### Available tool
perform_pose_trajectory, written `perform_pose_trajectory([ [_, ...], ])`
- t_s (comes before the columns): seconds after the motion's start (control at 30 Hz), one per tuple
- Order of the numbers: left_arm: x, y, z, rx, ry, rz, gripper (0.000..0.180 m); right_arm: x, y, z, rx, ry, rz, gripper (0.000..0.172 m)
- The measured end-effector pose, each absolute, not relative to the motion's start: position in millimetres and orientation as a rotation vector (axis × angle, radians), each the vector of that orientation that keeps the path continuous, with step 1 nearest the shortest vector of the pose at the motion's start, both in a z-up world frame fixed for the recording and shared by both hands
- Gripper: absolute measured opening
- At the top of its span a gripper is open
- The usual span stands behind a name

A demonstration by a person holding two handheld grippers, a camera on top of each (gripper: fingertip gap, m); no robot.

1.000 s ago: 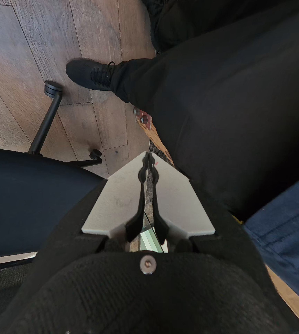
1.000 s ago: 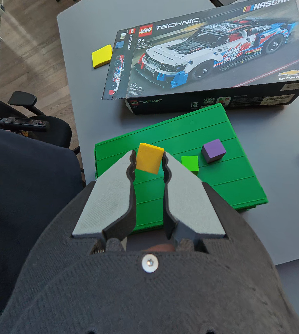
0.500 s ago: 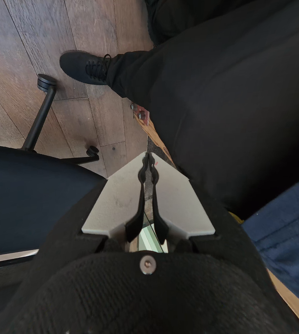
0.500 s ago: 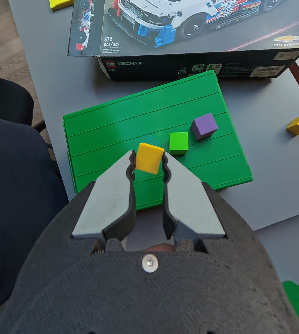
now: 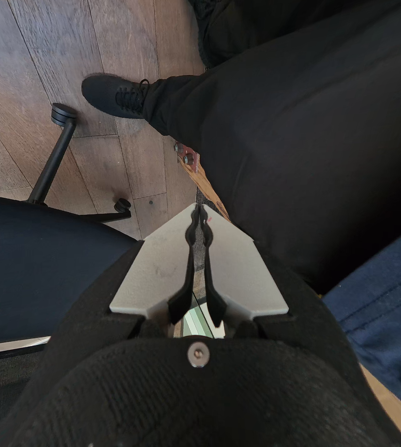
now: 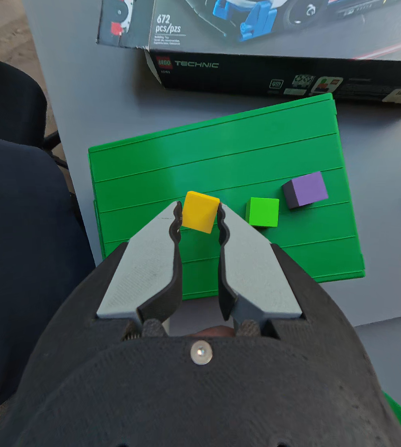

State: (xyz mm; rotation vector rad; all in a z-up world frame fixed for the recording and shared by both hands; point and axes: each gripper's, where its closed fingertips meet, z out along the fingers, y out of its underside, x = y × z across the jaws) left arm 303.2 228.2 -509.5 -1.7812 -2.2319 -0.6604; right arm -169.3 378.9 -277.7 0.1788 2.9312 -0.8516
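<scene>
Closer now than a second ago, the right gripper (image 6: pixel 200 212) has dropped toward the green slatted board (image 6: pixel 160 159), pads clamped on a yellow block (image 6: pixel 199 211) above the board's near-left part. Open slats lie left; a green cube (image 6: pixel 263 212) sits just right, a purple cube (image 6: pixel 307 188) beyond. Held over the wooden floor (image 5: pixel 49 60), the left gripper (image 5: pixel 199 208) is clenched on nothing.

Office (wheeled chair (image 5: pixel 56 154), grey table (image 6: pixel 93 101), plank floor (image 5: pixel 37 48))
</scene>
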Motion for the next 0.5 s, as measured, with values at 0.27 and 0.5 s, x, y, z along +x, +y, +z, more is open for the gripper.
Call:
perform_pose_trajectory([
  [0.27, 305.6, 228.1, -509.4, -1.78, -2.236, -0.66, 0.0, -169.6, 381.5, -302.7, 0.094, 3.057, -0.687, 0.035],
  [0.5, 308.8, 228.6, -510.5, -1.776, -2.237, -0.667, 0.0, -166.1, 386.7, -303.9, 0.15, 3.02, -0.697, 0.034],
])
